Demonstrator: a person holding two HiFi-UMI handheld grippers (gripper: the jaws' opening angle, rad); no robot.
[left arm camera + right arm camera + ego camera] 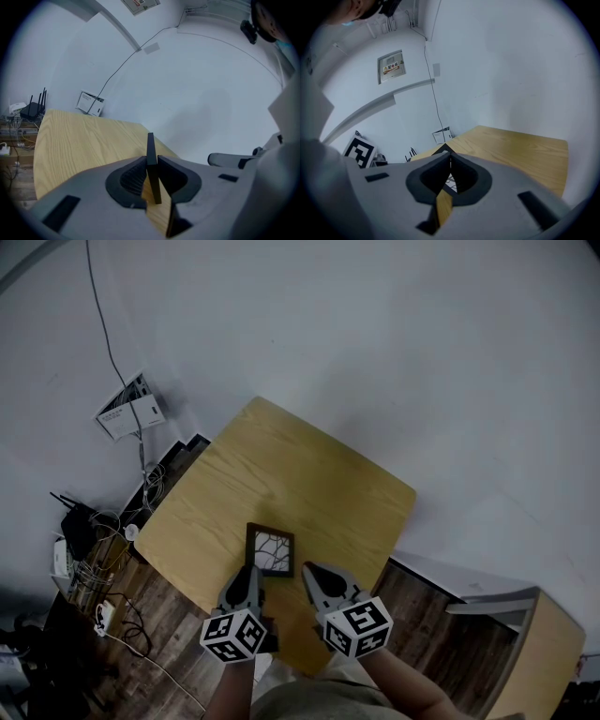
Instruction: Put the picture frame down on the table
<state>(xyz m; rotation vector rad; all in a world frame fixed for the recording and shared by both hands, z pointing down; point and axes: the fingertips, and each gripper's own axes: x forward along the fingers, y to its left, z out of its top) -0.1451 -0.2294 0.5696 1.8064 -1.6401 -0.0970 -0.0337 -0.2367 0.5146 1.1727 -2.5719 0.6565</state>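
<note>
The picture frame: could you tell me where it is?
In the head view's lower centre, the picture frame is over the table, held by the left gripper.

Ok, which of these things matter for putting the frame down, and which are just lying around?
In the job:
frame, gripped by its edge in the left gripper
table

Lying about:
router
papers
cables
power strip
right gripper, shut on nothing

Head view looks steeply down; both gripper views low, close; all share table (309, 474).
</note>
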